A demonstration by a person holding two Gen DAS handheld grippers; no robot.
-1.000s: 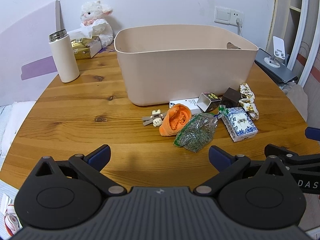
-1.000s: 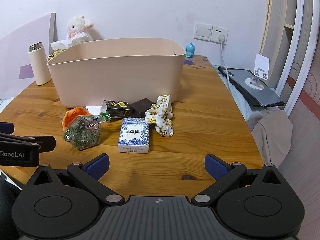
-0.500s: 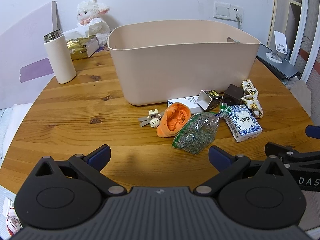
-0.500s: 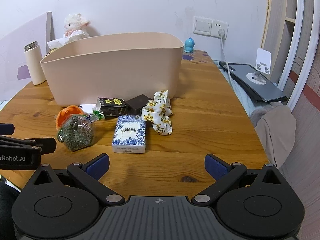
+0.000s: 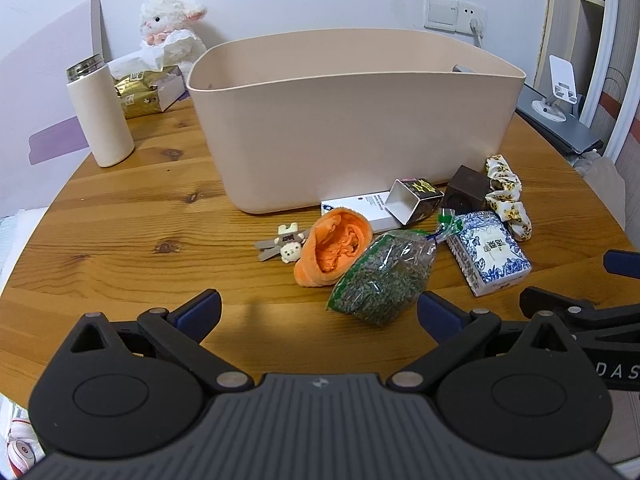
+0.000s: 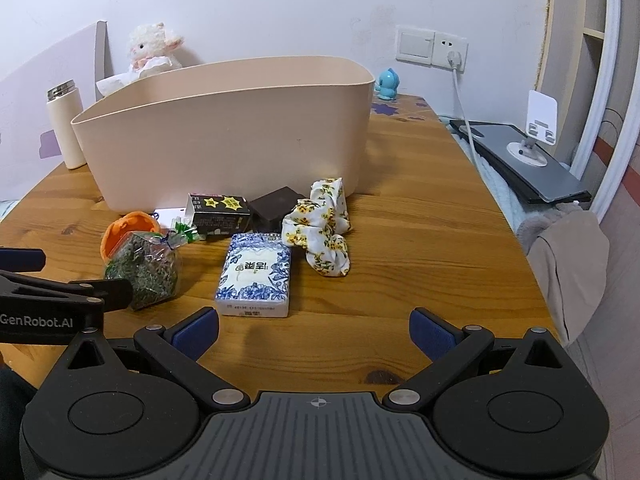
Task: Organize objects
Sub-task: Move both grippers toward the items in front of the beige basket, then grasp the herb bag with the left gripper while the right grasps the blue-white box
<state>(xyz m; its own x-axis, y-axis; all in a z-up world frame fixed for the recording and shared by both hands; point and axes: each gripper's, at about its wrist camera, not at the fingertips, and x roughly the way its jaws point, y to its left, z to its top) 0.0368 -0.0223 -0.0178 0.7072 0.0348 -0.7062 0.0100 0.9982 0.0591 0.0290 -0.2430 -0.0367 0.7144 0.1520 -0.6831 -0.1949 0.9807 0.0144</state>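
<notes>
A beige plastic bin point(image 5: 352, 120) point(image 6: 228, 128) stands on the round wooden table point(image 5: 140, 216). In front of it lie an orange cloth point(image 5: 334, 244), a clear bag of green dried herbs point(image 5: 382, 276) point(image 6: 144, 268), a blue-and-white tissue pack point(image 5: 488, 252) point(image 6: 256, 274), a floral scrunchie point(image 5: 506, 194) point(image 6: 324, 228), a black star-printed box point(image 5: 414, 200) point(image 6: 220, 212), a dark brown cube point(image 5: 466, 194) point(image 6: 276, 208), a white flat box point(image 5: 360, 210) and a small bear clip point(image 5: 286, 242). My left gripper point(image 5: 318, 310) is open, just short of the herb bag. My right gripper point(image 6: 314, 330) is open, near the tissue pack.
A cream thermos point(image 5: 100, 110) stands left of the bin, with a gold tissue box point(image 5: 144, 92) and a plush lamb point(image 5: 170, 26) behind it. A blue figurine point(image 6: 387, 84), a wall socket with cable point(image 6: 452, 54) and a grey tablet with a stand point(image 6: 528, 156) are to the right.
Both grippers have moved forward toward the pile, so the bin and objects look larger and nearer. Nothing on the table has shifted; both stay open.
</notes>
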